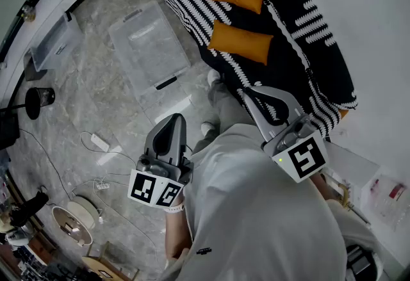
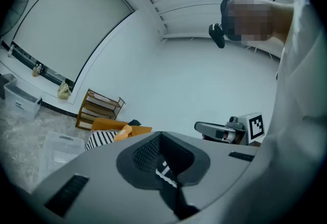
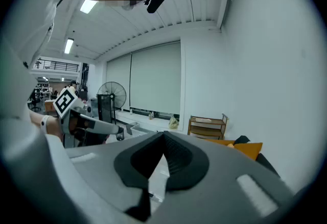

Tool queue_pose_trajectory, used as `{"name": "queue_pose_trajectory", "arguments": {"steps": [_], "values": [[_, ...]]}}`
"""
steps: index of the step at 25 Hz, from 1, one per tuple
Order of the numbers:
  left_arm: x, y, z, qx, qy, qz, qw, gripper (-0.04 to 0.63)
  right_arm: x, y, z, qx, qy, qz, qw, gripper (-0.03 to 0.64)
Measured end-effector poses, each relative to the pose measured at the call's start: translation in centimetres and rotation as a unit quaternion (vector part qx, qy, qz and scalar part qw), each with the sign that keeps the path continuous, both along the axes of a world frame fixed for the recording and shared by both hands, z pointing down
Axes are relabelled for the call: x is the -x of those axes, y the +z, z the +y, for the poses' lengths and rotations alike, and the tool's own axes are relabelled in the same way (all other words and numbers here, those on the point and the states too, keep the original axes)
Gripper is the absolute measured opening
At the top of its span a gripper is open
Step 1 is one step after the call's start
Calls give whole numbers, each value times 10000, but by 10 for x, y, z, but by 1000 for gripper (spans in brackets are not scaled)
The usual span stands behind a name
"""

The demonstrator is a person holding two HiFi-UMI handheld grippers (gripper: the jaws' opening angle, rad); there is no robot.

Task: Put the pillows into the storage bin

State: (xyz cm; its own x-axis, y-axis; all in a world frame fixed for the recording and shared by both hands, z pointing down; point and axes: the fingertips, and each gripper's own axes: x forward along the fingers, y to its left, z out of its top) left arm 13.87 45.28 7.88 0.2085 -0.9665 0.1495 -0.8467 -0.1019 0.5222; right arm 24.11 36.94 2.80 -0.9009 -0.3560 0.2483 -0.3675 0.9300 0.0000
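Left tool (image 1: 172,121) and right tool (image 1: 257,93), low in the frame, both have jaws pressed together on nothing. Orange pillows (image 1: 242,41) lie top centre on a striped cover (image 1: 189,1), probably a sofa's; storage bin (image 1: 150,49) stands upper left.

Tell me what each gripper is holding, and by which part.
Nothing: the left gripper and right gripper are shut and empty.

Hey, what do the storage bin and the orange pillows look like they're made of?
Storage bin: likely clear plastic with a slightly glossy finish; the grey floor pattern shows through it. Orange pillows: apparently woven fabric, matte and soft; the surface creases gently and shows no shine.
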Motion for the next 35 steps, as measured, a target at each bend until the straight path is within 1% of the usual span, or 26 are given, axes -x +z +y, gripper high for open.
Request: {"name": "queue_pose_trajectory", "arguments": {"steps": [3, 9, 11, 13, 15, 17, 18, 19, 21, 22, 23, 25, 27, 28, 30, 32, 33, 35], "values": [[-36, -7, 29, 10, 87, -4, 10000, 9, -19, -12, 26, -62, -9, -160, 9999, 12], [-87, -26, 53, -101, 229, -390, 9989, 9, -68, -21, 51, 10, 212, -512, 9985, 12], [-104, -31, 55, -100, 299, -478, 9984, 9, -90, -20, 58, -109, 247, -505, 9984, 12], [-124, -34, 51, -61, 440, -541, 9975, 9, -108, -26, 63, -404, 373, -576, 9968, 12], [-153, -35, 45, 53, 742, -771, 9942, 9, -132, -25, 69, -675, 542, -403, 9954, 12], [-185, -38, 43, 118, 1035, -1088, 9886, 9, -159, -16, 78, -750, 603, -110, 9953, 12], [-198, -41, 44, 113, 1113, -1108, 9875, 9, -169, -11, 82, -717, 561, -34, 9958, 12], [-208, -43, 46, 108, 1146, -1030, 9880, 9, -178, -8, 87, -650, 477, 11, 9967, 12], [-223, -43, 49, 131, 1150, -873, 9894, 9, -189, -1, 97, -482, 235, 108, 9985, 12], [-229, -44, 50, 142, 1142, -862, 9896, 9, -195, 1, 101, -425, 137, 157, 9989, 11], [-236, -45, 52, 129, 1122, -871, 9898, 9, -201, 3, 104, -414, 102, 174, 9989, 11], [-245, -50, 54, 36, 1028, -905, 9906, 9, -214, 2, 103, -529, 214, 110, 9983, 11], [-251, -54, 54, -62, 887, -945, 9916, 9, -227, -2, 101, -602, 420, -59, 9973, 12], [-254, -55, 55, -100, 819, -930, 9922, 9, -233, -4, 101, -552, 490, -178, 9971, 11], [-257, -55, 57, -156, 679, -808, 9943, 9, -242, -12, 99, -466, 548, -464, 9963, 12], [-255, -55, 61, -165, 552, -684, 9960, 9, -246, -22, 98, -524, 611, -722, 9941, 12], [-253, -56, 64, -159, 502, -680, 9963, 8, -247, -25, 98, -528, 625, -797, 9935, 11], [-246, -61, 64, -169, 398, -811, 9958, 9, -250, -25, 101, -380, 520, -893, 9939, 12]]}}
